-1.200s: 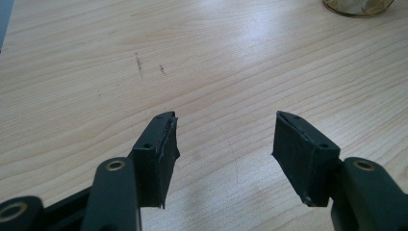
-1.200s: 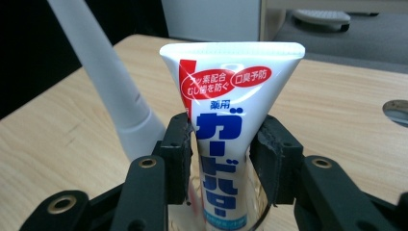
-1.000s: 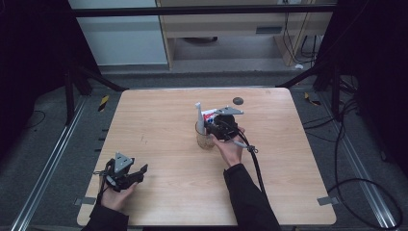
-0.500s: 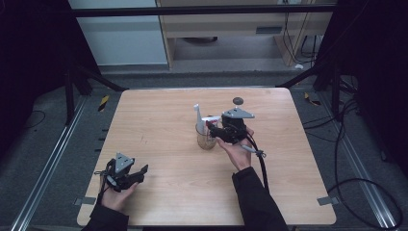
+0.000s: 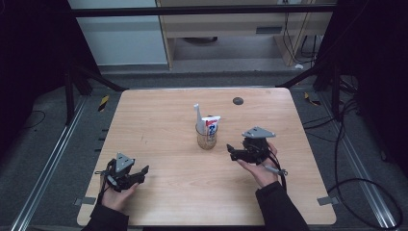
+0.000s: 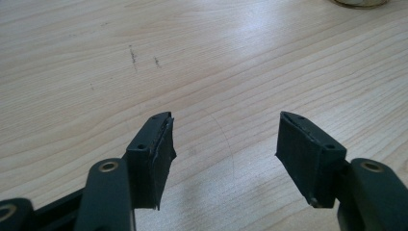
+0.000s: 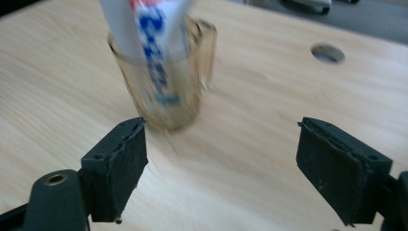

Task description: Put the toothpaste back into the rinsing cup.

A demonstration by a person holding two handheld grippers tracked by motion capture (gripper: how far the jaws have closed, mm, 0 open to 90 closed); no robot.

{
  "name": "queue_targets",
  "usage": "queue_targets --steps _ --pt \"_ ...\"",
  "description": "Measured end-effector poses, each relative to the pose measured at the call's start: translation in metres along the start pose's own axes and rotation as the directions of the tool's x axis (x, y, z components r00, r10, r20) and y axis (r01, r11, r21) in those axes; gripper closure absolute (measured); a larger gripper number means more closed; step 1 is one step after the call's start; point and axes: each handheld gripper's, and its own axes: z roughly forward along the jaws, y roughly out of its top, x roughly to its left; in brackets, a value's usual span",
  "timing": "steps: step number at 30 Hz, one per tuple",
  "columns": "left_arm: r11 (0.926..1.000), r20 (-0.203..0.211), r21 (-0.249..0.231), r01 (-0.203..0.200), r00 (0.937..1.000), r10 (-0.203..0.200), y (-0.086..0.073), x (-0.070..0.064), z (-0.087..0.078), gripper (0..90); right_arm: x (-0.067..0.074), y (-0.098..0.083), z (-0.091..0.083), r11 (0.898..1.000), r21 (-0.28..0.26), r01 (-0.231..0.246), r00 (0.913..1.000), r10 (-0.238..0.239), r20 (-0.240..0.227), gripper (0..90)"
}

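The clear glass cup [image 5: 207, 137], holding a white-and-red toothpaste tube [image 5: 210, 124] and what seems a white toothbrush [image 5: 197, 114], stands mid-table. The right gripper [image 5: 233, 153], at its four o'clock, has just been opening, nothing between its jaws; a careless swing could topple the cup. The left gripper [image 5: 142, 172] gapes empty at seven o'clock.

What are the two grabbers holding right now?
Nothing. The left gripper is open over bare table. The right gripper is open too, apart from the cup holding the toothpaste.
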Motion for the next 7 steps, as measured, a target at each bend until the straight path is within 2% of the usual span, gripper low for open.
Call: queue_targets --steps 3,7 --pt "1.0000 0.003 0.005 0.003 1.0000 -0.003 0.000 0.001 0.001 36.0 -0.011 -0.015 -0.007 1.000 0.026 -0.004 0.9998 0.003 0.022 17.5" --pt "1.0000 0.004 0.005 -0.002 1.0000 0.002 0.000 0.001 0.001 34.4 -0.025 -0.031 -0.017 0.999 0.037 -0.032 0.9988 0.030 0.039 16.4"
